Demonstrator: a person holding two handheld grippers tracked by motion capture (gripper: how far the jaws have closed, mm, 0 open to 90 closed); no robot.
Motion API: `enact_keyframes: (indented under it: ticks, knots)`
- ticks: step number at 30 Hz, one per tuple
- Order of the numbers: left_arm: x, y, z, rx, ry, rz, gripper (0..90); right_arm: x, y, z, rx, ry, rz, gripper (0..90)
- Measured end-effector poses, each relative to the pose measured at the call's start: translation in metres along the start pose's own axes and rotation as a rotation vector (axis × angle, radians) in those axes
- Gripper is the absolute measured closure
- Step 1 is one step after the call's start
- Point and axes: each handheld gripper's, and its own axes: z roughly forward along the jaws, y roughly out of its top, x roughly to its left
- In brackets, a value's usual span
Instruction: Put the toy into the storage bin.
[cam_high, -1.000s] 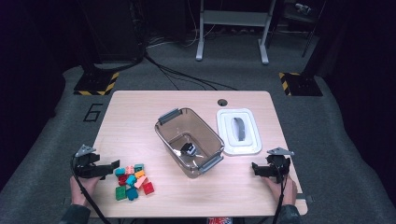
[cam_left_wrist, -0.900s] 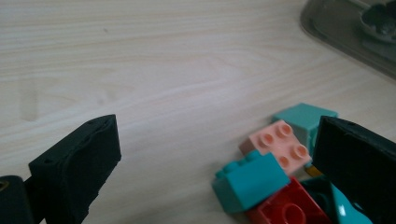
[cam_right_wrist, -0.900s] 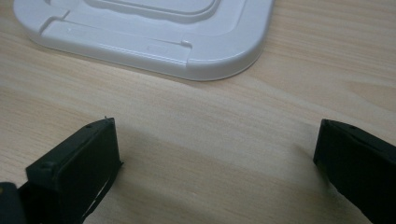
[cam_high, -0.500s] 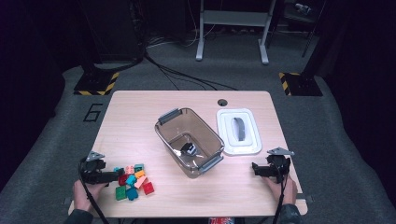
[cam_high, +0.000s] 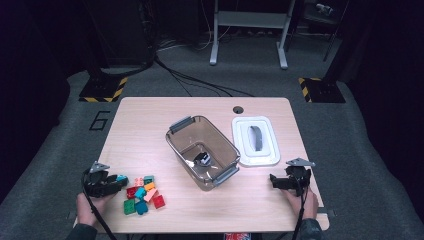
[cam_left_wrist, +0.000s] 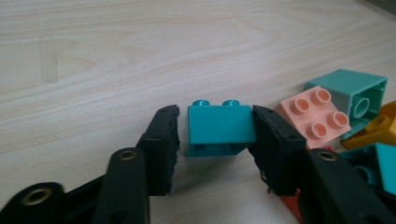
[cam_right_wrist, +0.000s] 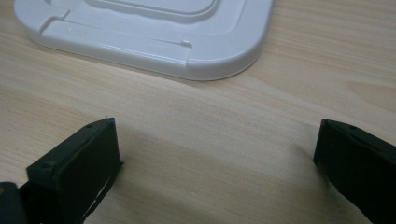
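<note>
The left gripper has just been closing its jaws around a small teal plastic building brick, which sits between them on the pale wooden table. The right-hand pad touches the brick's side; on the left a thin gap shows, so the grip looks not quite complete. The brick is glossy, with two round studs visible on top, and it sits slightly tilted with its hollow underside edge showing. It lies at the left edge of a heap of coloured bricks near the table's front left corner, just beside a pink four-stud brick. The right gripper rests with its jaws wide apart and nothing between them, near a white plastic lid.
</note>
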Motion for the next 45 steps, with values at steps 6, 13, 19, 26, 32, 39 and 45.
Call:
enact_keyframes:
  ticks: [6, 13, 19, 26, 32, 39, 45]
  knots:
    - [0.0, 0.002, 0.0, -0.025, 0.004, 0.008, 59.1, 0.0, 0.0, 0.0, 0.0, 0.0, 0.0, 0.0]
    - [-0.002, 0.011, -0.004, -0.025, 0.0, 0.049, 59.2, 0.0, 0.0, 0.0, 0.0, -0.004, 0.001, 0.0]
    - [-0.008, 0.025, -0.007, -0.045, -0.029, 0.058, 59.2, 0.001, 0.0, 0.0, 0.0, -0.01, 0.008, 0.0]
    - [-0.018, 0.041, -0.011, -0.052, -0.05, 0.097, 59.2, 0.005, -0.001, -0.001, 0.001, -0.025, 0.028, 0.0]
    - [-0.024, 0.057, -0.014, -0.06, -0.072, 0.109, 59.2, 0.005, -0.001, -0.001, 0.0, -0.029, 0.03, 0.0]
    - [-0.041, 0.085, -0.021, -0.078, -0.087, 0.174, 59.2, 0.005, 0.0, 0.0, 0.003, -0.022, 0.017, 0.0]
    - [-0.053, 0.108, -0.025, -0.103, -0.122, 0.206, 59.2, 0.005, 0.001, 0.001, 0.001, -0.017, 0.016, 0.0]
